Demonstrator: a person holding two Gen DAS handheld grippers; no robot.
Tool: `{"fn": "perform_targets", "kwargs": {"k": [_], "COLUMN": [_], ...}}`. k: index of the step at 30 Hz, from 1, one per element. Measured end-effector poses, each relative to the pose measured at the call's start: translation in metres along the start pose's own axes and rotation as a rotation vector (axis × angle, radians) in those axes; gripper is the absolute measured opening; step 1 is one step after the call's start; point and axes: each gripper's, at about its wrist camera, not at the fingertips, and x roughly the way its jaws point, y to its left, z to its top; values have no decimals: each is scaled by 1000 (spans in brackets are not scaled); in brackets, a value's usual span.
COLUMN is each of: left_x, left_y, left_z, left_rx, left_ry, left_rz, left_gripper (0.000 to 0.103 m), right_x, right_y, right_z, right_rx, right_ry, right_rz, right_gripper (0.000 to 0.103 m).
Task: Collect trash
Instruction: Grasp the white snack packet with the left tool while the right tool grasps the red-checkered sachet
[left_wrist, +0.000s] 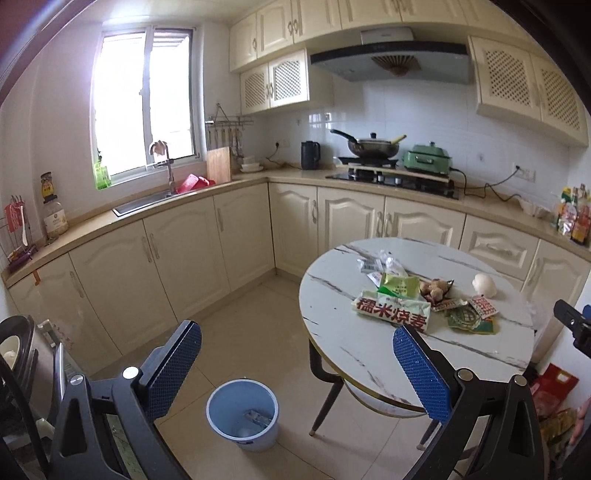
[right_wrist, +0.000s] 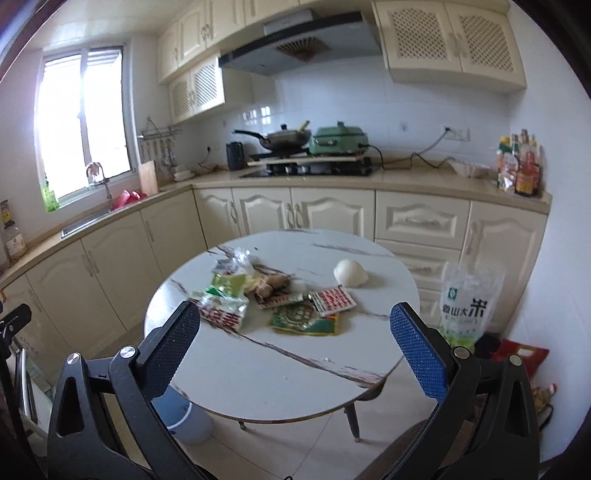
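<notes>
Both pairs of blue-padded fingers are spread wide and hold nothing: the left gripper (left_wrist: 297, 352) hangs over the floor beside the round white marble-patterned counter (right_wrist: 258, 373), the right gripper (right_wrist: 295, 334) faces its near edge. Below the counter's left side stands the round blue plastic bin (left_wrist: 242, 413), already holding a scrap or two. The trash lies in a loose heap just past the counter's middle: a flat green foil packet (right_wrist: 304, 319) nearest, a red-and-white printed wrapper (right_wrist: 334, 300) touching it, and a crumpled white-green-and-red snack bag (left_wrist: 393, 312) towards the bin side. All look light, thin and slippery, best pinched at a raised edge or crease. Behind them sit brown lumpy scraps (left_wrist: 434, 288), soft and crumbly by the look, and a white rounded lump (right_wrist: 349, 273) standing apart. The wrappers overlap, so one may drag another.
</notes>
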Motion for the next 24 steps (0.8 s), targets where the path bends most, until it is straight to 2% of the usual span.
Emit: {"fn": "perform_targets", "kwargs": {"k": [7, 13, 19, 24], "left_x": [73, 136, 197, 230], "left_y": [-34, -58, -71, -74], "left_z": [27, 33, 43, 46], "left_rx": [55, 85, 88, 72], "left_ry": [119, 206, 280, 320], "left_rz": [-54, -81, -108, -126], "left_gripper": [102, 102, 102, 102], "right_x": [80, 149, 216, 265], "right_y": [-34, -42, -49, -48], "right_z": [-18, -13, -2, 5], "right_rx": [-16, -76, -101, -142], "right_ry": [146, 249, 366, 443], "right_rz": [-30, -26, 26, 66], "right_gripper": [103, 103, 103, 103]}}
